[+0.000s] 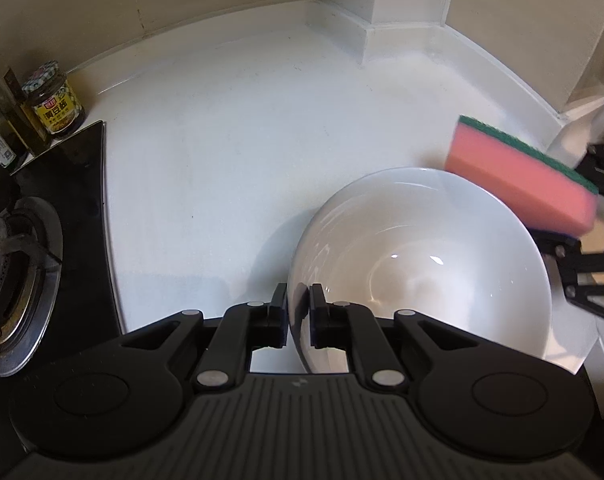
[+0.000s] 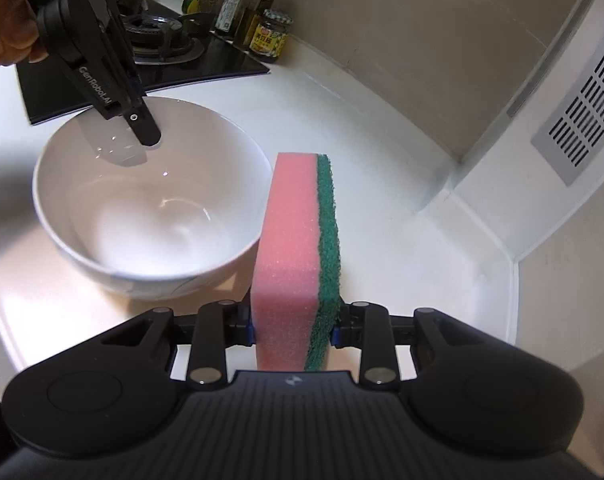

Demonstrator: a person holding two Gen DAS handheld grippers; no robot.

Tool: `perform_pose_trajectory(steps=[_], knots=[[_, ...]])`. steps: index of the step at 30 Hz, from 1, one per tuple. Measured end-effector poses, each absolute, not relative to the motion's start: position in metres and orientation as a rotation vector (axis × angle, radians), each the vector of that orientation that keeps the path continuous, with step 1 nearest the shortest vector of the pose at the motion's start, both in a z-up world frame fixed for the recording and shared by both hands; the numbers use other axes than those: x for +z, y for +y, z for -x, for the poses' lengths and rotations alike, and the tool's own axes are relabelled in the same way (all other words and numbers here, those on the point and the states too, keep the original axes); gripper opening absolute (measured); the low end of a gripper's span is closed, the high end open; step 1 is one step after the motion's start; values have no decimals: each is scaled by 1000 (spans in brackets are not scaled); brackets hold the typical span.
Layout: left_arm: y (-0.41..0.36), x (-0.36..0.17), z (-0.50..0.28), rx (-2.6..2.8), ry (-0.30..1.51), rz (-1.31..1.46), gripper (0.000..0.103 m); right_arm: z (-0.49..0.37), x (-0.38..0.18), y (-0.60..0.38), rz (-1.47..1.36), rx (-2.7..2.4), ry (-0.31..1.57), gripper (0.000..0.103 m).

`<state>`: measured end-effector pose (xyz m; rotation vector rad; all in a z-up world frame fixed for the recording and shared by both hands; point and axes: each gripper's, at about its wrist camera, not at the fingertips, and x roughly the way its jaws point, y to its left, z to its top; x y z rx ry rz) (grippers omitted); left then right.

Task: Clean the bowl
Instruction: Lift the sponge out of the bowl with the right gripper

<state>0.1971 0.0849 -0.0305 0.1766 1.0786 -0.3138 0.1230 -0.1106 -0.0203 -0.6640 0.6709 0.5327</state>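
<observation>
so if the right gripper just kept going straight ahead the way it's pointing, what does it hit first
Probably the white countertop. The right gripper points past the bowl, whose rim lies just left of the sponge it holds. Beyond the sponge tip, only bare counter shows before the wall, though depth is hard to judge.

White countertop with raised white back edge, meeting beige walls in a corner at 12 o'clock. Black glass stove with gas burner at 9 o'clock. Jars and bottles along wall behind stove. Louvered vent panel at 2 o'clock.
</observation>
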Motion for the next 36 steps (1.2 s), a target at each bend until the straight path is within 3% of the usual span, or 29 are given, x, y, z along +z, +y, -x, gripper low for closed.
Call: perform_pose_trajectory(steps=[10, 22, 25, 36], knots=[[57, -33, -229, -471, 1063, -333, 19, -80, -22, -124, 723, 462, 661, 27], [83, -27, -185, -297, 1119, -123, 18, -88, -26, -113, 823, 475, 615, 27], [80, -28, -184, -293, 1105, -163, 9, -86, -27, -110, 847, 485, 597, 27], [60, -33, -229, -461, 1062, -386, 13, -89, -32, -114, 1021, 498, 534, 27]])
